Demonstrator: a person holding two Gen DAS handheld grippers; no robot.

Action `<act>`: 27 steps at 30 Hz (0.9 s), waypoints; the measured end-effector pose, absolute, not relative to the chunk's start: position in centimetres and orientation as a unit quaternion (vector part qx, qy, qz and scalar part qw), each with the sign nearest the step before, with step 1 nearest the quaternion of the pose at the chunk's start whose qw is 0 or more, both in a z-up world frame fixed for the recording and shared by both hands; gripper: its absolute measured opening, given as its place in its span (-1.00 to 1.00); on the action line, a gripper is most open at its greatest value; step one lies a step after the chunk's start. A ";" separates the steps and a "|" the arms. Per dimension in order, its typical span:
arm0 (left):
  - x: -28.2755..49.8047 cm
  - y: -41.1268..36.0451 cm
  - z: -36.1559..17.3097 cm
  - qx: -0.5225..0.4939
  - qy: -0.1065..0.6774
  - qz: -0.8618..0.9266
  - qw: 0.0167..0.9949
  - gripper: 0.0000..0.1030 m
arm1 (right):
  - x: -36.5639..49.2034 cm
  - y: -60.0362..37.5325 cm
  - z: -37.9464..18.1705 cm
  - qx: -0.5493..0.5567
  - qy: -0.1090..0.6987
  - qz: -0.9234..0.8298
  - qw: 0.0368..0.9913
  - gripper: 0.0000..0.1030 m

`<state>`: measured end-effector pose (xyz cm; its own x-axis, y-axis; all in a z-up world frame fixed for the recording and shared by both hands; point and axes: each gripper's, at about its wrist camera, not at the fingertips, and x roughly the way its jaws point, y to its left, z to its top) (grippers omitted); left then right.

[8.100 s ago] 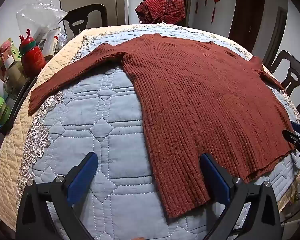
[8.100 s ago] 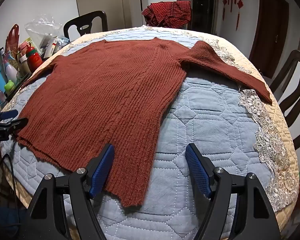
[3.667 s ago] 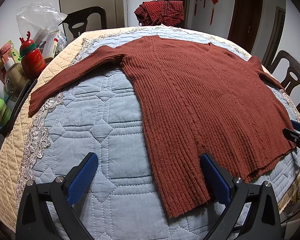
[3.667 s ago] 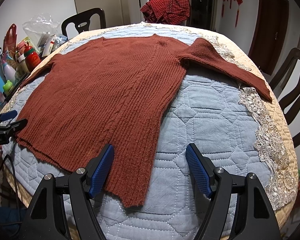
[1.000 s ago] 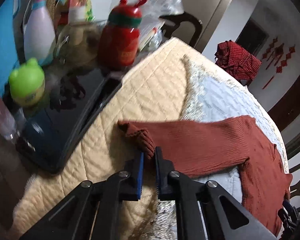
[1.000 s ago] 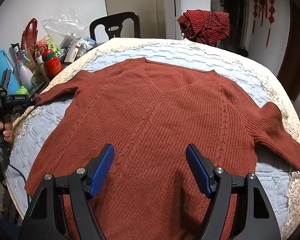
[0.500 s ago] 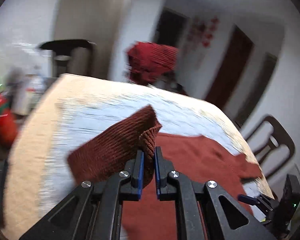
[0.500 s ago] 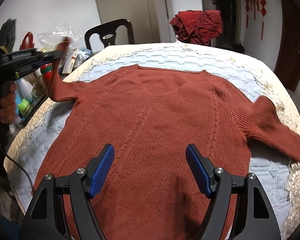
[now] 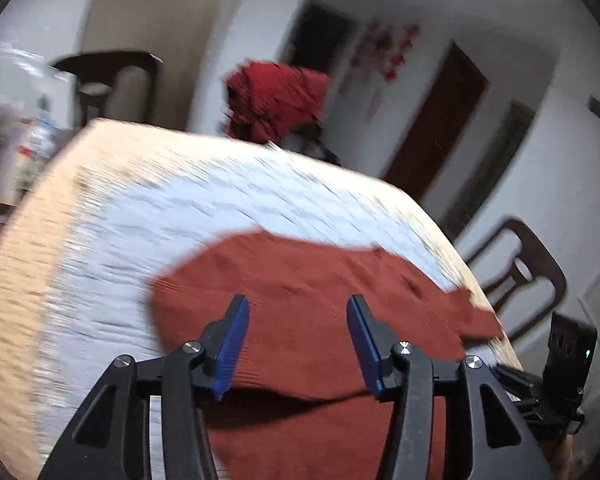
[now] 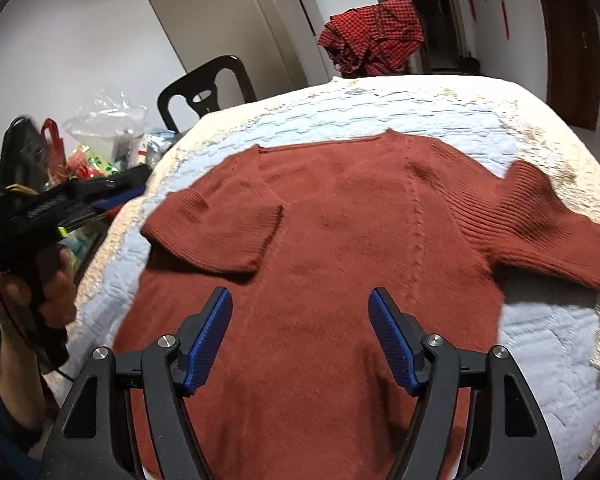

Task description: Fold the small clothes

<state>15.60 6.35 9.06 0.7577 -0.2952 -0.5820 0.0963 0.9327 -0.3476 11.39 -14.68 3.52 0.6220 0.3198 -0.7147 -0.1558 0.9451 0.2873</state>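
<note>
A rust-red knitted sweater (image 10: pixel 348 240) lies flat on the quilted blue cloth (image 10: pixel 380 116) of the round table. Its left sleeve (image 10: pixel 220 228) is folded inward across the chest. Its right sleeve (image 10: pixel 548 220) still stretches out to the right. My left gripper (image 9: pixel 296 344) is open and empty, just above the folded sleeve (image 9: pixel 300 304); it also shows at the left of the right wrist view (image 10: pixel 112 196). My right gripper (image 10: pixel 300 336) is open and empty above the sweater's lower body. The left wrist view is motion-blurred.
A red checked garment (image 10: pixel 372 40) hangs on a chair beyond the table. A dark chair (image 10: pixel 208 88) stands at the back left, another (image 9: pixel 516 272) at the right. Bottles, packets and a plastic bag (image 10: pixel 100 136) crowd the left side.
My left gripper carried the left sleeve cuff up and across onto the chest, then opened and let it go. The right gripper stayed open over the sweater's body.
</note>
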 end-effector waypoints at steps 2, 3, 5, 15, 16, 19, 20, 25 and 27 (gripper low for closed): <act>15.0 8.4 9.7 -0.138 0.318 -0.063 0.936 0.04 | 12.4 -14.0 3.5 0.106 0.417 0.147 0.890 -0.01; 14.9 9.2 9.8 -0.129 0.318 -0.045 0.938 0.04 | 12.9 -13.8 3.3 0.109 0.420 0.153 0.888 -0.05; 15.0 10.2 9.3 -0.121 0.328 -0.022 0.937 0.04 | 14.0 -13.0 3.0 0.110 0.428 0.159 0.883 -0.09; 16.2 10.0 4.5 -0.123 0.385 -0.026 0.914 0.04 | 19.7 -11.2 0.4 0.111 0.479 0.164 0.855 -0.15; 16.2 10.1 4.4 -0.125 0.384 -0.026 0.915 0.04 | 19.9 -11.1 0.4 0.109 0.481 0.165 0.854 -0.18; 16.1 10.3 4.6 -0.126 0.377 -0.025 0.918 0.04 | 20.4 -10.5 0.3 0.098 0.482 0.171 0.854 -0.24; 16.2 10.4 4.7 -0.125 0.375 -0.025 0.918 0.04 | 20.6 -10.4 0.2 0.096 0.483 0.172 0.853 -0.28; 16.3 10.0 4.5 -0.124 0.375 -0.031 0.918 0.04 | 21.6 -10.0 0.1 0.081 0.485 0.167 0.855 -0.77; 16.5 9.8 4.5 -0.123 0.375 -0.034 0.918 0.04 | 21.6 -9.5 0.3 0.063 0.483 0.170 0.857 -0.88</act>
